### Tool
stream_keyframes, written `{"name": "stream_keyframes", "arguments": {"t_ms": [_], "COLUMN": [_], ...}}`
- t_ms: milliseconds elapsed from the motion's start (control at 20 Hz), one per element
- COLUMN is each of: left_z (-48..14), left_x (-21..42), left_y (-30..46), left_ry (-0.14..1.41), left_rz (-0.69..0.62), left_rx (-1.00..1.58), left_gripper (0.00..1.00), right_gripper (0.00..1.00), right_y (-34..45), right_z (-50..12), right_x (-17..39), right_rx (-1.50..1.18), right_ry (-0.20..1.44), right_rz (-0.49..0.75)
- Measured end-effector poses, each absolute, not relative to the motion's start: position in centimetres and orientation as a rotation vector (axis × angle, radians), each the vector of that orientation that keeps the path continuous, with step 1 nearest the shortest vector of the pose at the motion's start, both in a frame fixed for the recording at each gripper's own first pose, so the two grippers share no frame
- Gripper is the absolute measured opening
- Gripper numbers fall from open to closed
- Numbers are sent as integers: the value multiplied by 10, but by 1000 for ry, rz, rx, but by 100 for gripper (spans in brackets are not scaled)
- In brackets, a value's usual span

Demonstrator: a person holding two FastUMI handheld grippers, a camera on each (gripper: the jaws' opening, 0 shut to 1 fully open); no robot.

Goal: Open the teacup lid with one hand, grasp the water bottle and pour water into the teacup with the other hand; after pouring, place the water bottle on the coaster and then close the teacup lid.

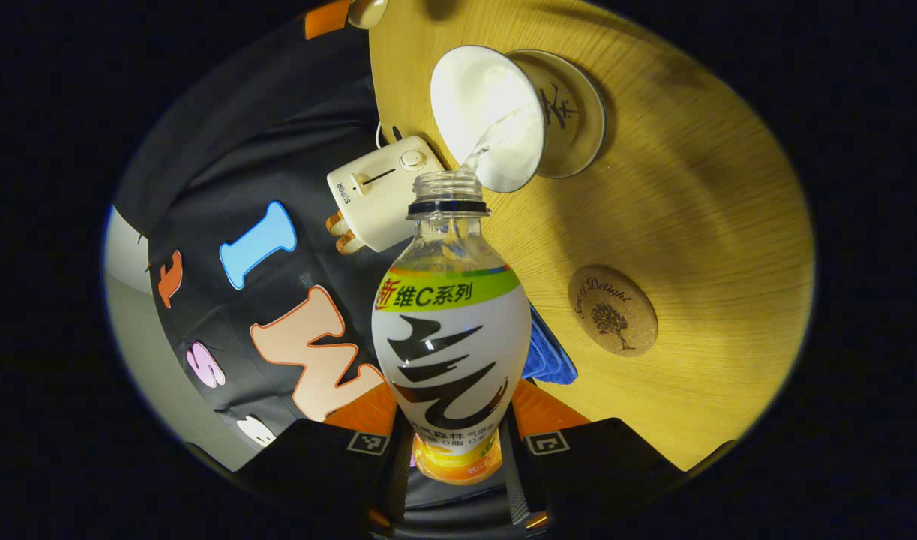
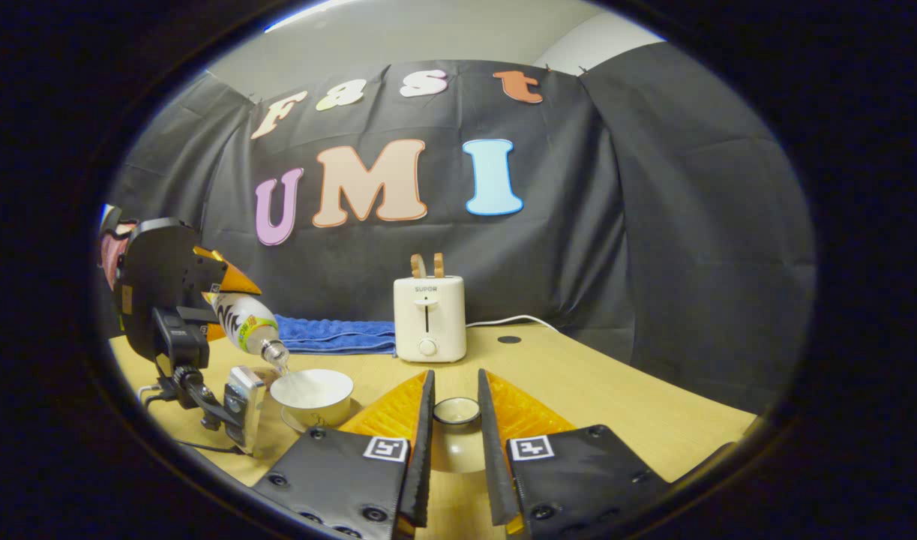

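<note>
As water runs from the tipped bottle, pouring is the step in hand.
Left gripper view: left tongs [image 1: 455, 442] clamped on the water bottle [image 1: 451, 352], its mouth just over the teacup [image 1: 495, 120]; coaster [image 1: 612, 310] lies bare nearby on the surface [image 1: 713, 210].
Right gripper view: right tongs [image 2: 455, 450] clamped on the lid [image 2: 457, 411], held beside the teacup [image 2: 312, 394]; toaster [image 2: 429, 319] behind.
Next move: I'd judge righting the bottle, then setting it on the coaster.

Before me is a light wood-grain tabletop [image 2: 615, 390]. On it stand a white teacup on a saucer [image 2: 312, 396], a cream two-slot toaster [image 2: 429, 319], a folded blue towel [image 2: 337, 334] at the back, and a round cork coaster [image 1: 612, 310].
</note>
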State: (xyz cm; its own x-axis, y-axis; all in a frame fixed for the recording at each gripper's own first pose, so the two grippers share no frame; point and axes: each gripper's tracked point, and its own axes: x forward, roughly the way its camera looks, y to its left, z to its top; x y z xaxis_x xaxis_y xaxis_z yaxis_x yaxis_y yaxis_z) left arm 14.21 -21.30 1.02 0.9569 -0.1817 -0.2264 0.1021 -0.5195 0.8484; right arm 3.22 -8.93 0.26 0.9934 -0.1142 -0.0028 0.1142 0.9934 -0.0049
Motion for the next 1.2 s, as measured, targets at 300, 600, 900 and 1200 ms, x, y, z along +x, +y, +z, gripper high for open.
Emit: {"name": "stream_keyframes", "arguments": {"t_ms": [300,600,900,1200], "left_z": [40,51,52,28], "left_x": [147,144,145,147], "left_y": [-228,-233,-234,-220], "left_ry": [-119,-149,-153,-43], "left_rz": [-337,-323,-322,-375], "left_rx": [2181,2234,2245,1980], "left_gripper": [51,51,51,50], "right_gripper": [34,34,34,34], "right_y": [-89,-90,-89,-89], "right_z": [2,2,2,2], "right_x": [32,32,32,32], "right_rx": [-5,-5,-5,-5], "right_ry": [4,4,4,3], "right_rz": [-114,-114,-114,-114]}}
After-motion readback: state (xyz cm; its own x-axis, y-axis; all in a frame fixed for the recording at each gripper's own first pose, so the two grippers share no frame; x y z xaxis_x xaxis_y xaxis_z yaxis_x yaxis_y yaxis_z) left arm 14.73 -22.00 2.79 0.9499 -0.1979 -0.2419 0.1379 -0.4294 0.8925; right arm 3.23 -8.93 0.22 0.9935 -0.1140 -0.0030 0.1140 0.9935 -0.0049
